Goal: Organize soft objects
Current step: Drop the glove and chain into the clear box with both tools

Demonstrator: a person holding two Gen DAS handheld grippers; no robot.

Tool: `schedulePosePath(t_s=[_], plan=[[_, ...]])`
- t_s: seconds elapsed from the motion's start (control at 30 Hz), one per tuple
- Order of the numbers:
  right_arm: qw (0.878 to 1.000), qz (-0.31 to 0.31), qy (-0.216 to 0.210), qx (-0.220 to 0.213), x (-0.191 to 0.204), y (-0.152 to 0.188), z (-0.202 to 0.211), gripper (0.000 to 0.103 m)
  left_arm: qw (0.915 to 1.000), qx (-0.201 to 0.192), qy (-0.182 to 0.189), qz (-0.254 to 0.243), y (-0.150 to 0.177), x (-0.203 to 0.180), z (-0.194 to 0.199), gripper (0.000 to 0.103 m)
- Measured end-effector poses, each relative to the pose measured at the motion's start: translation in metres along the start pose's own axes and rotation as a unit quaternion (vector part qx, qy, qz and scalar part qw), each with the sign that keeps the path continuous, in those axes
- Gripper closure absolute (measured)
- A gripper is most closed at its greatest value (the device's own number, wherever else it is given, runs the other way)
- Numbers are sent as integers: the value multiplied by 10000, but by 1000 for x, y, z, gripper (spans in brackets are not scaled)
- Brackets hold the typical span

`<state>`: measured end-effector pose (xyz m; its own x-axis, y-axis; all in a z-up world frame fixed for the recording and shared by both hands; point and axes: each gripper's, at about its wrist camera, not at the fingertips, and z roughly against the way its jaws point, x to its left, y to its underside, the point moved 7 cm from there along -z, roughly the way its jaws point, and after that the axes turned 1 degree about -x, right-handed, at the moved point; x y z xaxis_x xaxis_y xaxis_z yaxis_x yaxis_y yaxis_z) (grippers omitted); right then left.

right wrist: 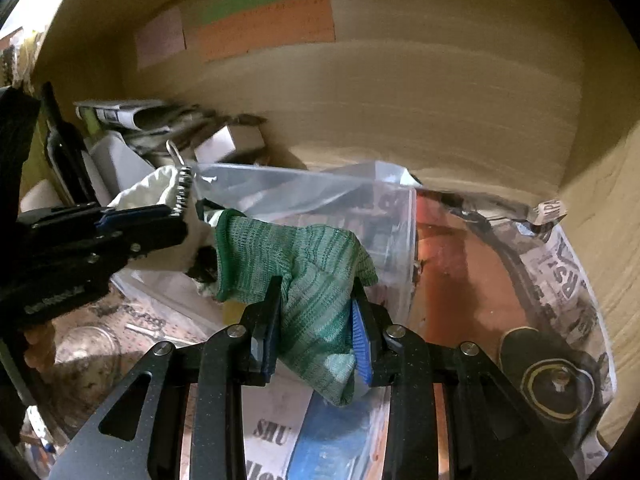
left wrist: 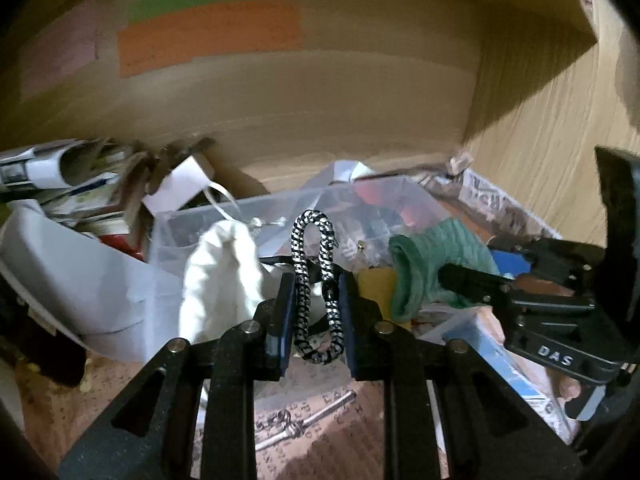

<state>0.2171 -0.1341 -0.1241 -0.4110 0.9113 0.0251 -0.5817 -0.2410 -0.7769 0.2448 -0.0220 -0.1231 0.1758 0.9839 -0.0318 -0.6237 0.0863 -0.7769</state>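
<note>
**Both hand-held grippers loaded inside the cardboard box**

I note the left hand-held gripper (left wrist: 314,308) is closed on a black-and-white braided cord (left wrist: 316,280), which stands in a loop above the pads and hangs bunched between them. A white cloth pouch (left wrist: 220,276) lies just beside its left finger, touching the cord region.

My right hand-held gripper (right wrist: 316,324) is clamped on a green knit glove (right wrist: 304,280); the cuff points left and the fabric fills the gap between the blue pads. In the left wrist view this glove (left wrist: 424,264) sits immediately right of the cord.

Both items are held above a clear plastic container (right wrist: 320,192) resting among printed papers (right wrist: 568,276). The cardboard box wall (right wrist: 400,100) behind carries orange (right wrist: 268,26) and green (right wrist: 248,0) labels.
</note>
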Motion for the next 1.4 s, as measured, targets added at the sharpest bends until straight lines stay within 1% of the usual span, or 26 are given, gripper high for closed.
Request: schedulePosePath(t_s=[0.07,0.13,0.17,0.2,0.27,0.33,0.5,0.57,0.73,0.83,0.97,1.0,1.13,1.17,1.2,1.27,1.33,1.37,1.4], plan=[[10000,28,3,12,0,0,0,73,10000,52,-25,-49,1,-2,-8,83],[10000,78,20,28,-1,0,-1,71,9999,111,-25,-103,3,-4,-15,76],[9999,97,47,23,0,0,-1,70,9998,120,-36,-125,4,-5,-15,68],[9999,120,91,17,0,0,-1,68,9998,130,-51,-146,5,-6,-16,60],[9998,153,140,3,-1,0,-1,60,9998,132,-95,-147,6,-3,-21,55],[9997,172,192,-31,-1,-2,-1,51,9998,131,-95,-106,6,0,-22,53],[9994,198,220,-194,0,-6,8,43,10000,31,-21,48,5,4,-10,52],[9992,194,217,-266,1,-7,13,41,9999,-56,2,88,4,4,-2,52],[9985,128,158,-507,3,-16,33,41,9989,-432,3,192,-3,6,29,52],[9970,58,89,-764,5,-25,52,41,9970,-728,-32,268,-9,8,53,52],[9930,28,47,-1178,9,-37,85,41,9927,-1130,-193,377,-16,13,86,52],[9920,31,40,-1262,11,-39,91,40,9917,-1199,-222,410,-17,14,92,50],[9864,38,36,-1641,18,-45,120,29,9857,-1550,-379,545,-21,20,123,49],[9854,39,30,-1703,19,-46,124,28,9848,-1601,-392,551,-21,21,129,47],[9842,37,22,-1768,21,-47,129,27,9834,-1677,-409,554,-21,21,136,41],[9823,30,-1,-1873,24,-49,138,24,9798,-1863,-468,557,-22,21,150,34],[9806,10,-14,-1958,27,-49,144,18,9769,-2011,-503,519,-21,20,164,32],[9798,0,-23,-1999,29,-49,147,17,9759,-2063,-506,498,-21,18,169,29],[9792,-8,-34,-2028,30,-49,150,16,9747,-2115,-517,500,-21,18,174,24]])
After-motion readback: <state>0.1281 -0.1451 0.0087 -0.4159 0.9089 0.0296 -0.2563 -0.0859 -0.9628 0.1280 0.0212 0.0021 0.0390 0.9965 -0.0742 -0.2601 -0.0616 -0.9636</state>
